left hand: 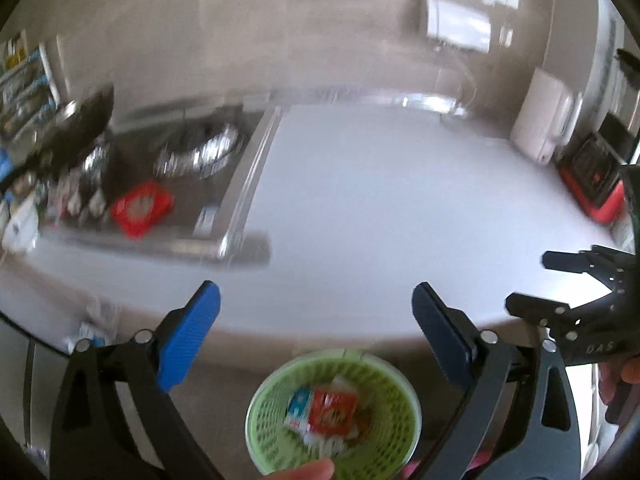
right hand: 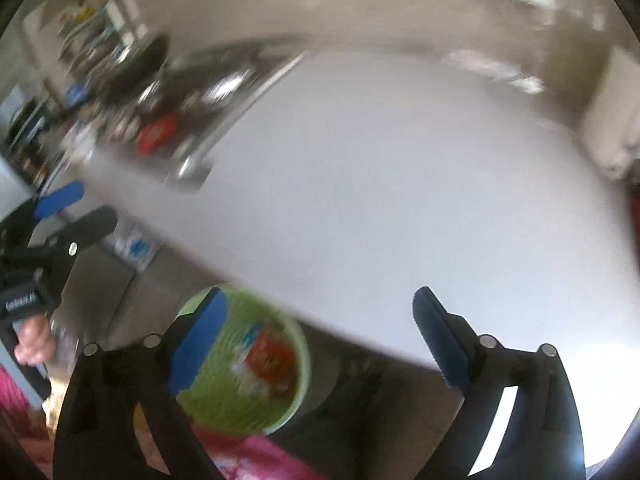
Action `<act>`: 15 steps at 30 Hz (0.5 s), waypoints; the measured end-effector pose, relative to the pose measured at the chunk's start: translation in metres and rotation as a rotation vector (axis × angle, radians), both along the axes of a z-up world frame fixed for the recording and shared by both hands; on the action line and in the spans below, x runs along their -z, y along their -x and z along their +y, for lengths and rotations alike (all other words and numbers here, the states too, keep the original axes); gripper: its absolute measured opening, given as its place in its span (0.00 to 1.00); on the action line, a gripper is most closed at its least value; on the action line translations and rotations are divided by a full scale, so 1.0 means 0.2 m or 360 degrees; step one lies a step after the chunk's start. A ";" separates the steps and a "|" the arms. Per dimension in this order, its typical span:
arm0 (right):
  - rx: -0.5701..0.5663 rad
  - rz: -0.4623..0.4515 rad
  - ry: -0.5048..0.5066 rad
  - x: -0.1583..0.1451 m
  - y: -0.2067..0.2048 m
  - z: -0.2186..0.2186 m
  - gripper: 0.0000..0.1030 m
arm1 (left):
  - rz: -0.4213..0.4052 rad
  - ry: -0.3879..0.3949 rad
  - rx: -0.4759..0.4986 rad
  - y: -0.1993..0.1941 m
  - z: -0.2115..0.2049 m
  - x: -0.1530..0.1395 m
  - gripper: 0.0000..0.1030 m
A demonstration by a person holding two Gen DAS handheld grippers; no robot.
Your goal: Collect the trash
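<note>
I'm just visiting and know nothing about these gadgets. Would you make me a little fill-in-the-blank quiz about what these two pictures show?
1. The round slotted basket below the counter edge is coloured ____.
2. Inside the basket, beside a blue-and-white wrapper, lies a wrapper coloured ____.
3. Another red packet lies on the ____, left of the white countertop.
4. The left gripper and the right gripper both have their jaws ____, holding nothing.

Missing words: green; red; stove; open

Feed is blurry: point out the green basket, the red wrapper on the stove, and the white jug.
green basket (left hand: 264,424): left wrist view, mesh wall.
red wrapper (left hand: 141,207): left wrist view, centre.
white jug (left hand: 541,122): left wrist view, body.
</note>
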State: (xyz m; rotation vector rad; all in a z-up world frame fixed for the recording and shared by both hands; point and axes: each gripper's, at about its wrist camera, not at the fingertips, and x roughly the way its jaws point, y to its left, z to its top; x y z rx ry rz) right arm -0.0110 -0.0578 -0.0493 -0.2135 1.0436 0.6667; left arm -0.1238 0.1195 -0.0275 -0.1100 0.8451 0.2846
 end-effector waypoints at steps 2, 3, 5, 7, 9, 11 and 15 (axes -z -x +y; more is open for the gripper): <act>0.0094 -0.0077 -0.0022 -0.12 -0.08 -0.06 0.97 | -0.0058 -0.0022 0.0035 -0.10 -0.05 -0.10 0.93; 0.0127 -0.0108 -0.0031 -0.16 -0.11 -0.09 0.98 | -0.0085 -0.0035 0.0060 -0.15 -0.07 -0.16 0.93; 0.0168 -0.0164 -0.0067 -0.26 -0.19 -0.14 0.98 | -0.0132 -0.0088 0.0073 -0.21 -0.12 -0.24 0.93; 0.0208 -0.0227 -0.0080 -0.36 -0.25 -0.17 0.98 | -0.0192 -0.0130 0.0093 -0.28 -0.17 -0.33 0.93; 0.0258 -0.0293 -0.0091 -0.47 -0.29 -0.19 0.98 | -0.0232 -0.0125 0.0114 -0.32 -0.20 -0.41 0.93; 0.0306 -0.0364 -0.0097 -0.58 -0.33 -0.23 0.98 | -0.0286 -0.0116 0.0115 -0.37 -0.23 -0.50 0.93; 0.0413 -0.0526 -0.0073 -0.75 -0.34 -0.28 0.98 | -0.0375 -0.0090 0.0095 -0.44 -0.24 -0.65 0.93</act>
